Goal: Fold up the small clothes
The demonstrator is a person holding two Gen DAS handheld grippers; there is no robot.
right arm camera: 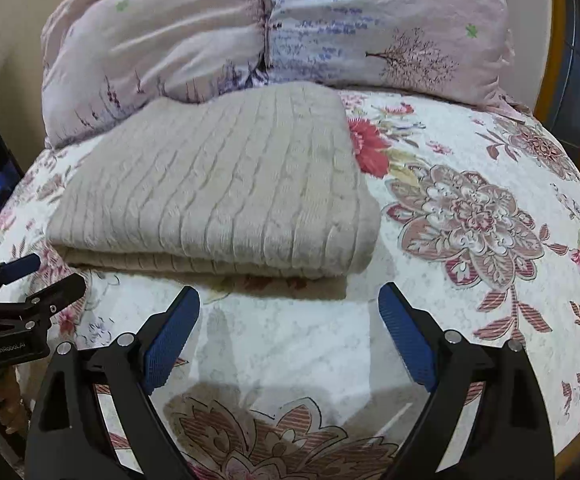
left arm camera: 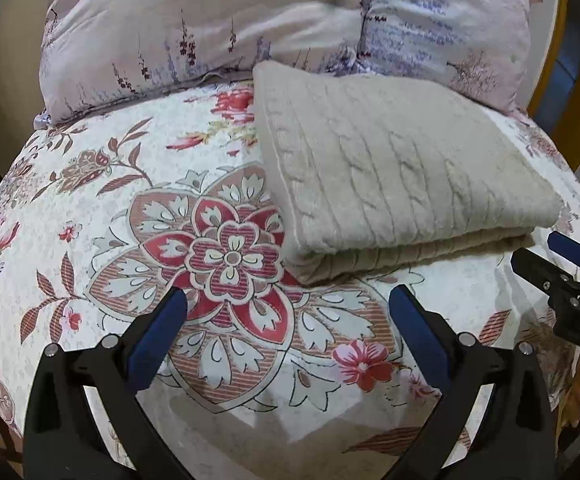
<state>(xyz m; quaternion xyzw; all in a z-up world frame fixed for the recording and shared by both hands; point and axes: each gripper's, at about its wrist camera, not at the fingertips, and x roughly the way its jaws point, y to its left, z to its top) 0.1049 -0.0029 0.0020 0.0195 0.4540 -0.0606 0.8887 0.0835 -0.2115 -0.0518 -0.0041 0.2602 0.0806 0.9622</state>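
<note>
I am holding my left gripper (left arm camera: 286, 312) released over the floral quilted bedspread (left arm camera: 90, 208); my right gripper (right arm camera: 288, 308) is likewise hanging released. The beige cable-knit sweater (right arm camera: 226, 184) is lying folded ahead, before lilac pillows (right arm camera: 210, 40). "GenRoboAI" is reading faintly.

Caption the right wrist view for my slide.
Folded beige cable-knit sweater lies on the floral bedspread, right gripper open and empty before it.
</note>
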